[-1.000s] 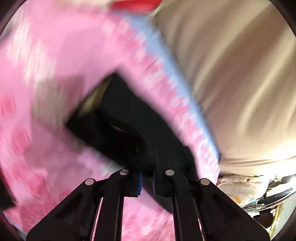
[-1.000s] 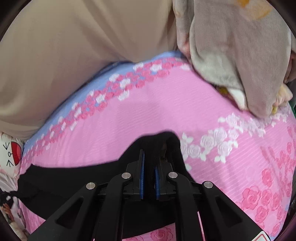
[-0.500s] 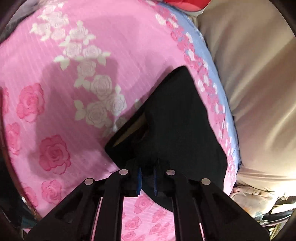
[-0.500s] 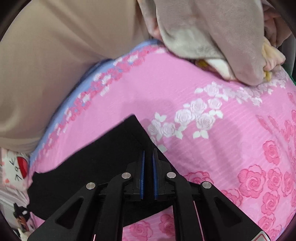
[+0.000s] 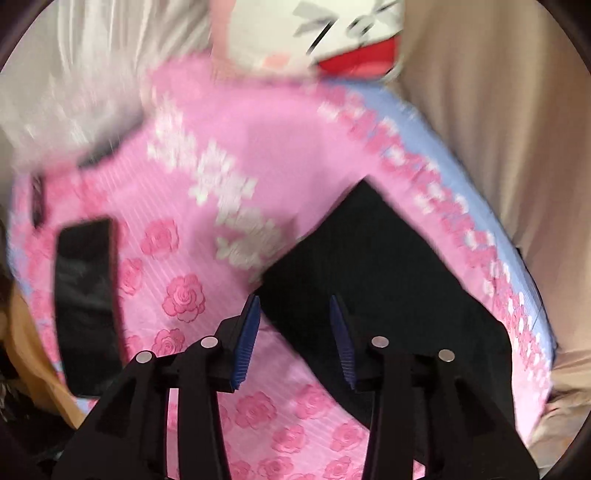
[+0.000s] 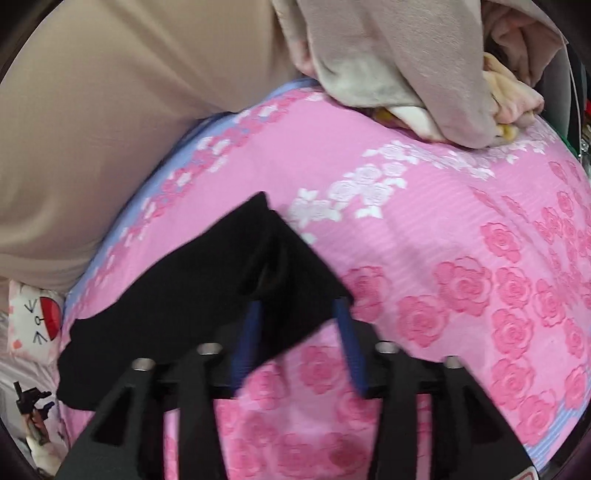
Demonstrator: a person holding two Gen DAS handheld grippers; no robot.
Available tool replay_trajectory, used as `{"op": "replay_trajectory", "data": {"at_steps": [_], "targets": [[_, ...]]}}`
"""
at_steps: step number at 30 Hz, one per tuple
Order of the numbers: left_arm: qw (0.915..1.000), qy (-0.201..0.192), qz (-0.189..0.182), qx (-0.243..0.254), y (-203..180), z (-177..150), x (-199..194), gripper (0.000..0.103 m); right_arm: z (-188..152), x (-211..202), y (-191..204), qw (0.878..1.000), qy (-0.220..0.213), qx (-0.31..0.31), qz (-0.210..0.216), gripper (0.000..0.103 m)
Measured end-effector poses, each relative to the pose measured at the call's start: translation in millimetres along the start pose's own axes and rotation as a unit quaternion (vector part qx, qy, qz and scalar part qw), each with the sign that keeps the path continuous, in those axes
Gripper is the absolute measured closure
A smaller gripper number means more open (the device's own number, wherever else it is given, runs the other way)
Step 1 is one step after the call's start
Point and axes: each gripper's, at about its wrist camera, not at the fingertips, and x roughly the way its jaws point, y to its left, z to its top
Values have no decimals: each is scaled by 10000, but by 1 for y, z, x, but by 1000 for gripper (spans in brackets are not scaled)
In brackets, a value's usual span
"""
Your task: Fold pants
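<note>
The black pants (image 5: 376, 280) lie folded flat on a pink rose-patterned bed cover (image 5: 258, 155). In the left wrist view my left gripper (image 5: 294, 306) is open and empty, its blue pads (image 5: 246, 332) just over the near edge of the pants. In the right wrist view the pants (image 6: 207, 280) lie as a dark folded strip running left, with a corner pointing away. My right gripper (image 6: 297, 306) is open and empty, its jaws straddling the near right corner of the pants.
A beige curtain or sheet (image 6: 110, 110) hangs behind the bed. A pile of beige and yellow cloth (image 6: 424, 74) sits at the far right. A cartoon-face pillow (image 5: 332, 33) lies at the bed's far end. A black flat object (image 5: 85, 295) lies at the left edge.
Both grippers were shut on the pants' edge and have opened, letting the cloth drop flat on the bed. The left view has swung and pulled back a little.
</note>
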Motion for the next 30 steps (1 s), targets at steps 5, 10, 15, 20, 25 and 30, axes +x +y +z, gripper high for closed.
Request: {"op": "replay_trajectory", "data": {"at_steps": [5, 10, 15, 20, 25, 30], "targets": [[9865, -1016, -32, 1287, -76, -40, -54, 22, 9, 22, 7, 10000, 17, 38, -87, 31], [9725, -921, -379, 2103, -141, -82, -53, 22, 18, 9, 28, 9990, -43, -147, 424, 95], [9661, -396, -347, 2528, -167, -111, -17, 17, 11, -30, 15, 9978, -223, -527, -329, 96], [9606, 47, 71, 2778, -173, -131, 26, 15, -13, -3, -17, 9967, 57, -289, -756, 84], [9566, 274, 203, 2894, -170, -142, 43, 15, 1, -32, 19, 9916, -692, -653, -876, 53], [9549, 276, 215, 2949, -165, -151, 48, 12, 37, 30, 22, 9897, -41, -916, -1096, 41]]}}
